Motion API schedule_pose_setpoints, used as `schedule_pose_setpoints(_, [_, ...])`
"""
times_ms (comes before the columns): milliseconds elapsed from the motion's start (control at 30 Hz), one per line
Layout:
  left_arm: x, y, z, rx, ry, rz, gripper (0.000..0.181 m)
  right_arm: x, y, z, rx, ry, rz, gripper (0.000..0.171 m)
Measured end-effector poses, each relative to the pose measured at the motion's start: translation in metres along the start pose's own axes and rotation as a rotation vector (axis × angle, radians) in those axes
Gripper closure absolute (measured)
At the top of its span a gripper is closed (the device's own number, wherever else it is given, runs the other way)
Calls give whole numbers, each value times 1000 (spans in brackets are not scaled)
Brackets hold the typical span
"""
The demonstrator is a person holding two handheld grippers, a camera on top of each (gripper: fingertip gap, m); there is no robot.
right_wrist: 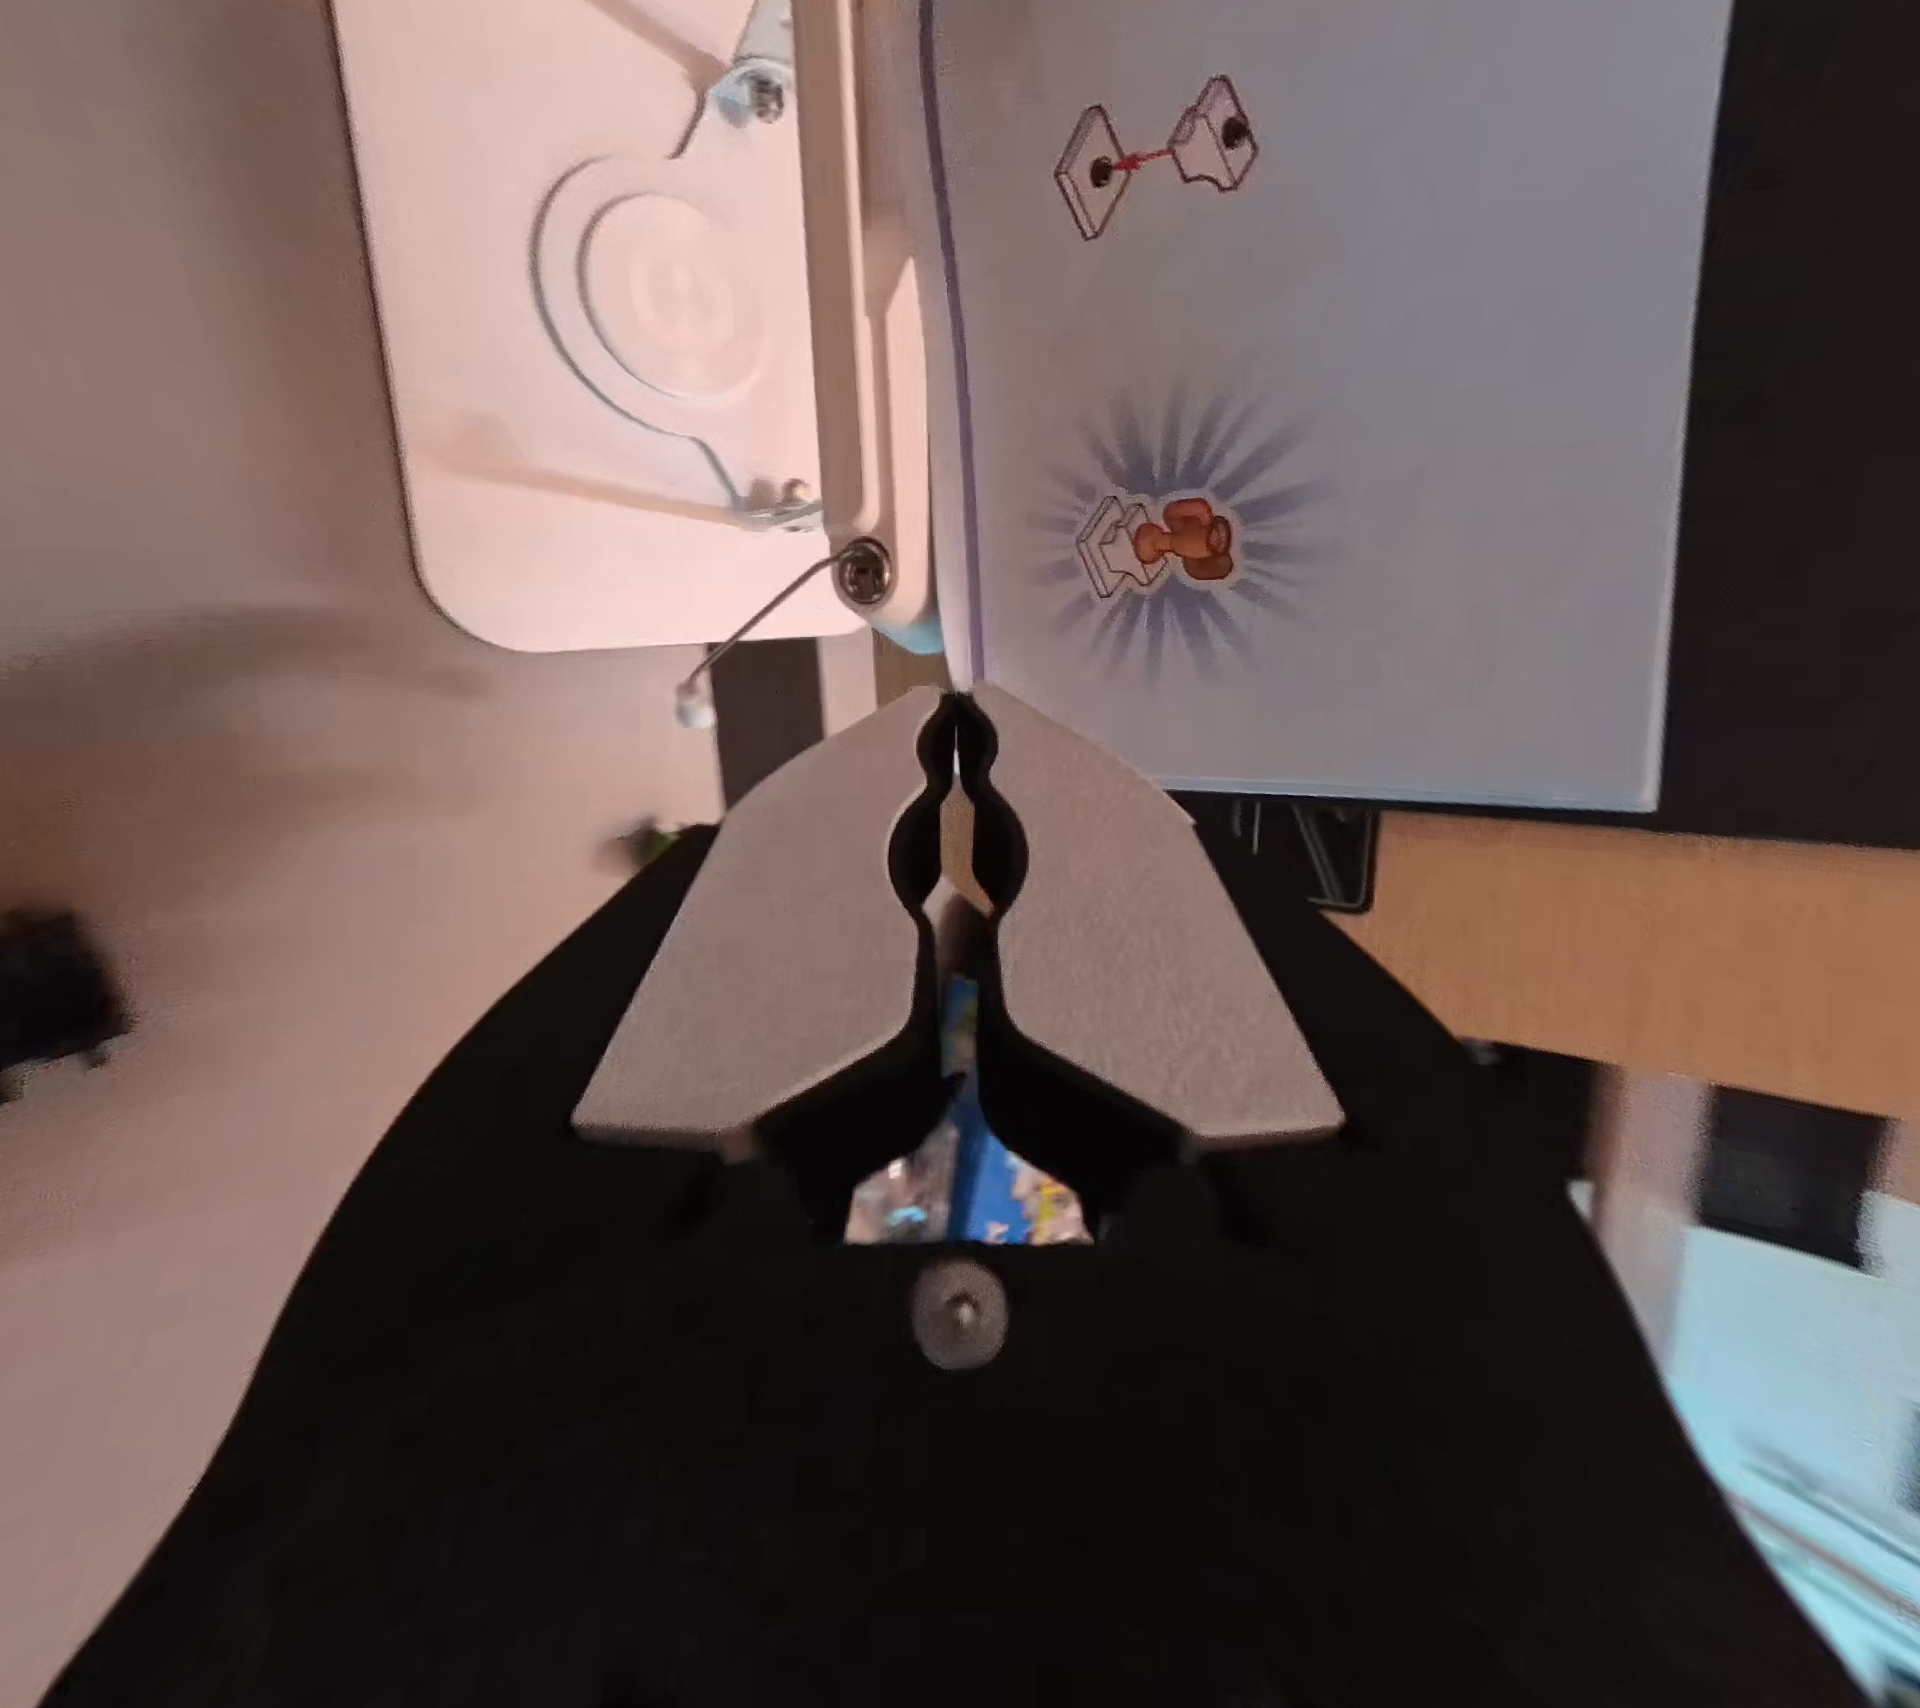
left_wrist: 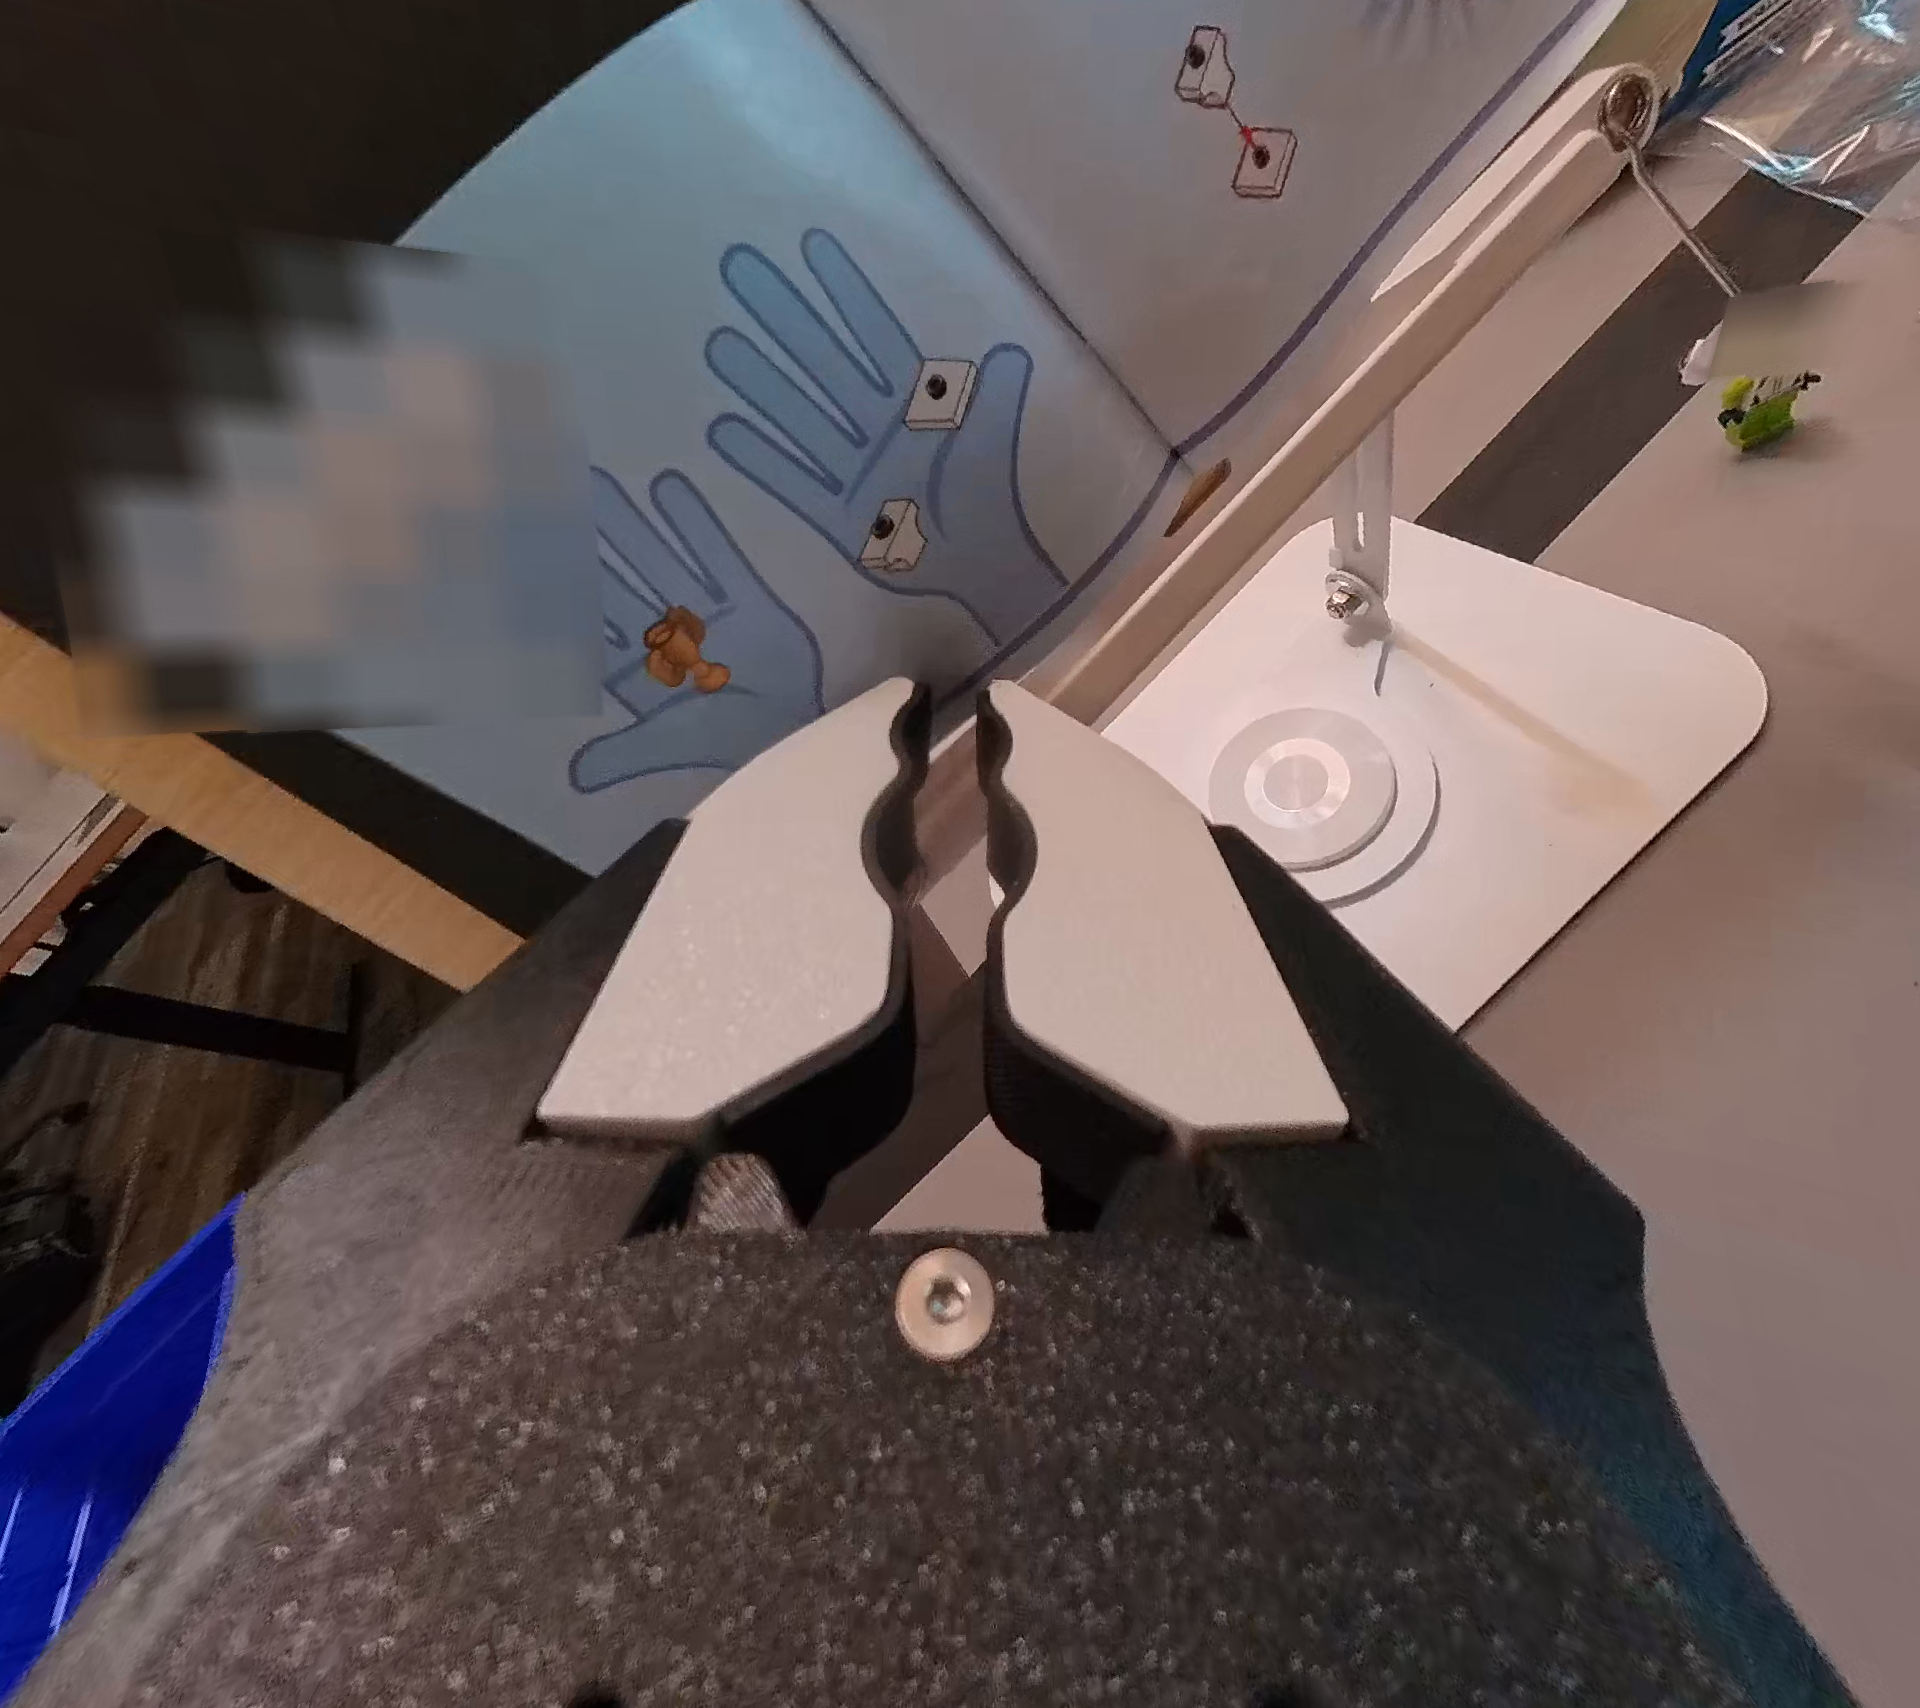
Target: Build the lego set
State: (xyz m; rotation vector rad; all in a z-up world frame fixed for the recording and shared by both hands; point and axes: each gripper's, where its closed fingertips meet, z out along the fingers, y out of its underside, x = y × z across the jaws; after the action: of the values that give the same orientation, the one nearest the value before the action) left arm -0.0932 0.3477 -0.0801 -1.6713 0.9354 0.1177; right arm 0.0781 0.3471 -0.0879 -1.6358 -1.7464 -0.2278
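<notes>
The light-blue instruction booklet (left_wrist: 935, 204) stands open on a white book stand (left_wrist: 1558, 723). Its pages show drawn hands and small white and brown pieces. My left gripper (left_wrist: 951, 702) hovers just in front of the booklet's lower edge, its jaws a narrow gap apart with nothing between them. In the right wrist view the booklet (right_wrist: 1351, 308) fills the upper right. My right gripper (right_wrist: 956, 708) is shut on the corner of a page, and the thin sheet runs down between the pads.
A small lime-green lego build (left_wrist: 1761, 411) lies on the grey table at the right. A clear plastic bag (left_wrist: 1818, 48) sits at the upper right. A blue bin (left_wrist: 94, 1450) is at the lower left. The stand's wire page clip (right_wrist: 758, 619) hangs free beside the held page. The tips of one gripper are about 20 cm away from the tips of the other. My right tips are roughly 20 cm from the small lime-green lego build (left_wrist: 1761, 411).
</notes>
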Motion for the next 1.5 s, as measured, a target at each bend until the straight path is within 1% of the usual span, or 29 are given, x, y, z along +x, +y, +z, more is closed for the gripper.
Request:
schedule_pose_setpoints(167, [1,-1,1,1,0,-6,174,-5,1,-5,-17,-215,192,171])
schedule_pose_setpoints(233, [1,-1,2,0,-1,-8,174,-5,-1,-7,-2,-274,250,171])
schedule_pose_setpoints(433, [-1,1,0,-1,-4,-9,174,-2,-3,-6,1,-371,343,171])
schedule_pose_setpoints(633, [-3,2,-1,0,-4,-17,174,-1,-2,-6,-50,-466,407,171])
schedule_pose_setpoints(900, [-4,3,0,3,-4,-18,175,-1,-1,-4,-114,-523,426,171])
schedule_pose_setpoints(1500, [-3,1,1,4,-3,-18,175,0,4,-3,-158,-513,406,170])
